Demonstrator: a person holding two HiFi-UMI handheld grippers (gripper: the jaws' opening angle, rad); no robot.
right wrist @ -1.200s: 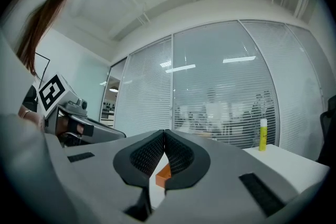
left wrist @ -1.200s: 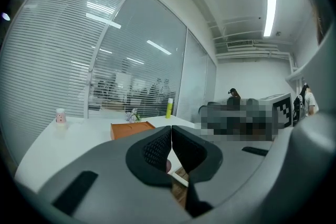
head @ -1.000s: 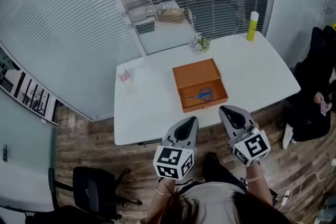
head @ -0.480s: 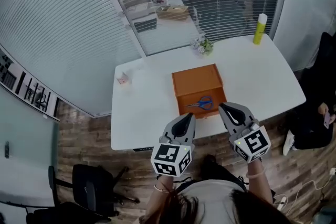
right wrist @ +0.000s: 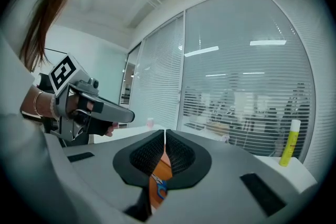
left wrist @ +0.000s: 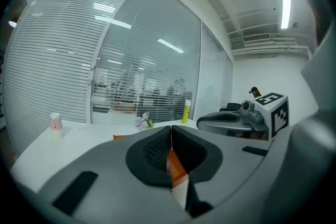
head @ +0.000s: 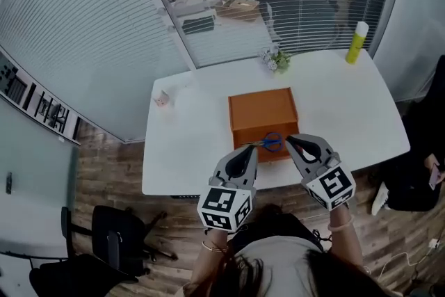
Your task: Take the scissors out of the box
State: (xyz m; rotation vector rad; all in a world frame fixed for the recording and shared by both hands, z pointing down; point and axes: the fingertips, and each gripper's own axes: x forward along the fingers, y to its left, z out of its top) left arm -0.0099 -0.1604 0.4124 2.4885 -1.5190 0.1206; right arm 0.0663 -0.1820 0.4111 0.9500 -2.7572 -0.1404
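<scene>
Head view: scissors point(head: 268, 142) lie in the box's point(head: 261, 111) near end, long axis 9 to 3 o'clock, handles at 3, just at 9 o'clock of our right gripper point(head: 291, 141). Its jaws and those of our left gripper point(head: 249, 151) are pressed together, empty.

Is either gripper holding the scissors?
No: the scissors lie in the orange box, while the left gripper and right gripper are shut on nothing.
</scene>
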